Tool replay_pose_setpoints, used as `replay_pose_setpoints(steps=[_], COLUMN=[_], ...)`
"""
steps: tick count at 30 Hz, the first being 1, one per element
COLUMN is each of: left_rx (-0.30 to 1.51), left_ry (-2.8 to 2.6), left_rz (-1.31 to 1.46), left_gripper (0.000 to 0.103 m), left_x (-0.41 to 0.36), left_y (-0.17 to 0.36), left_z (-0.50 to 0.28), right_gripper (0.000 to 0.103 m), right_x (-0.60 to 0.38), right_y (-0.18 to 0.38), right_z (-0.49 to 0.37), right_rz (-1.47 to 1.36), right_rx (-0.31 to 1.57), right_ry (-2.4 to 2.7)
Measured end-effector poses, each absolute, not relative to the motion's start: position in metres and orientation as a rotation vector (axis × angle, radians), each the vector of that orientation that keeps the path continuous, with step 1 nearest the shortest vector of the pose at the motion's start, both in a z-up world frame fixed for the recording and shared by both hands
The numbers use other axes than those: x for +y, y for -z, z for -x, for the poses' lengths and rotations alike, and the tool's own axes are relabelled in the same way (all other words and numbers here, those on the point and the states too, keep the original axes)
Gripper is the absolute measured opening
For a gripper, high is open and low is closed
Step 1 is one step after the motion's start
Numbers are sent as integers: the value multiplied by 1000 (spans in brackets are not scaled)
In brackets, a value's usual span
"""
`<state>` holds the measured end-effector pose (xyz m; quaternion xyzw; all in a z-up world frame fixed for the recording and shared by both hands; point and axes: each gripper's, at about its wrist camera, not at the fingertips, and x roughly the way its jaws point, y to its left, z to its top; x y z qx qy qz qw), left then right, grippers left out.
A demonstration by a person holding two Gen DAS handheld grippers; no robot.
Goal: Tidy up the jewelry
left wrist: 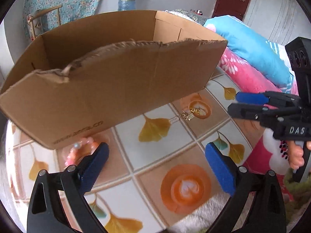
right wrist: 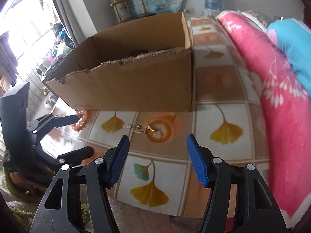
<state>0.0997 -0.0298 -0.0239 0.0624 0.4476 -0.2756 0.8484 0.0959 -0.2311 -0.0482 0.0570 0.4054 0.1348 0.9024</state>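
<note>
Tilting downward over patterned cloth [right wrist: 213, 89], left claw [left wrist: 157, 167] released, right claw [right wrist: 157, 161] released, both empty.

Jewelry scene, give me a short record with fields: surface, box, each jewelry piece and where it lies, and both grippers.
surface: leaf-patterned cloth
box: open cardboard box, torn front rim, standing on the cloth
bracelet: pink beaded bracelet lying at the box's front left corner
chain: gold and silver chain lying on the cloth in front of the box
left gripper: open, nothing between the fingers, one finger close to the bracelet
right gripper: open, empty, pointing toward the chain
bedding: pink blanket to the right
</note>
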Motion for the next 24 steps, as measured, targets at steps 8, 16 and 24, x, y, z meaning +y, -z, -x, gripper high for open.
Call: replay_pose_setpoints(steps=[8, 16, 24], left_rx=[858, 856, 848], left_ry=[660, 722, 809], left_rz=[-159, -318, -402], left_gripper=[65, 36, 26], left_x=[-46, -70, -81], left_y=[33, 46, 46], left_z=[-111, -123, -131], right_gripper=[39, 37, 37], right_x=[-231, -235, -240], right_y=[61, 65, 70], right_z=[-99, -108, -112], right_rz=[-124, -142, -171], right_rx=[849, 859, 877], right_ry=[-300, -310, -301])
